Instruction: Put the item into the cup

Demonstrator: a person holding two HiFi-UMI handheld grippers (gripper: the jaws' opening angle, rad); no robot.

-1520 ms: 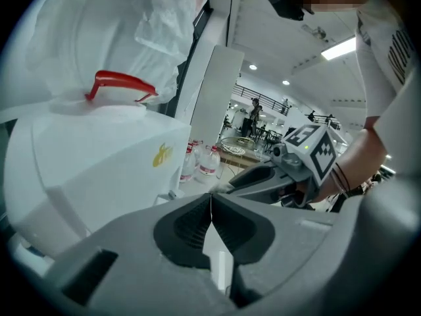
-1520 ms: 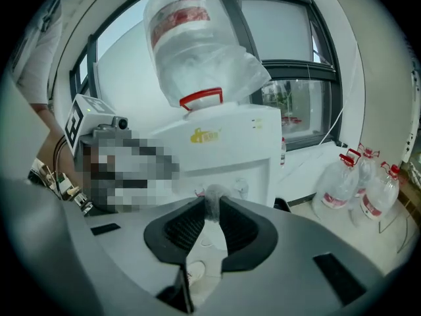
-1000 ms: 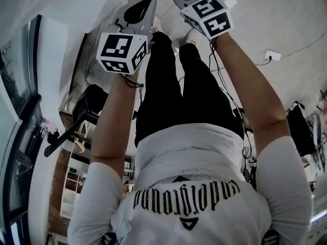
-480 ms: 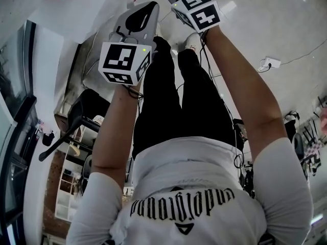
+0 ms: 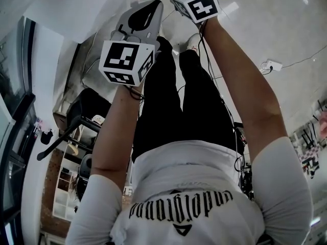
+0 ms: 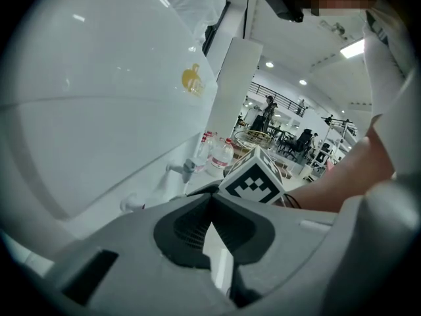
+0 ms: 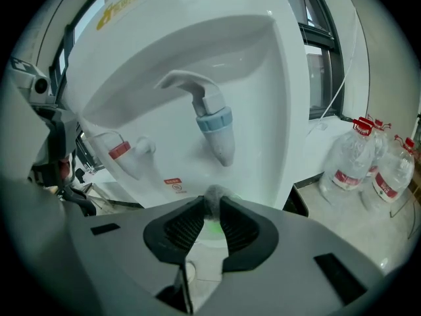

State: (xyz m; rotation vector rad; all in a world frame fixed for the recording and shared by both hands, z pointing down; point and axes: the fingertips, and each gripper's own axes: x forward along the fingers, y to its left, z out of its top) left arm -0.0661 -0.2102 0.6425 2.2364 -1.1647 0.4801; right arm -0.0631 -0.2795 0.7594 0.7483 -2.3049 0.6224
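Observation:
My right gripper [image 7: 214, 201] is shut on a small grey item [image 7: 214, 196] pinched at its fingertips. It points at a white water dispenser [image 7: 197, 51], just below the blue-collared tap [image 7: 216, 129]; a red-labelled tap [image 7: 125, 153] sits to its left. A pale green patch [image 7: 212, 229] shows low between the jaws; I cannot tell what it is. My left gripper [image 6: 212, 197] is shut with nothing in it, beside the dispenser's white side [image 6: 99, 110]. In the head view both grippers are raised ahead of me: the left gripper [image 5: 156, 5] and the right one's marker cube [image 5: 195, 1]. No cup is plainly visible.
Several large water bottles [image 7: 368, 166] stand on the floor right of the dispenser, also seen as bottles [image 6: 220, 153] past the left jaws. The person's legs [image 5: 179, 86] and white shirt [image 5: 189, 188] fill the head view. A power strip [image 5: 271, 65] and cables lie on the floor.
In the head view both grippers have moved further forward, toward the top edge; the right one's jaws are now cut off there. Neither grip shows a change.

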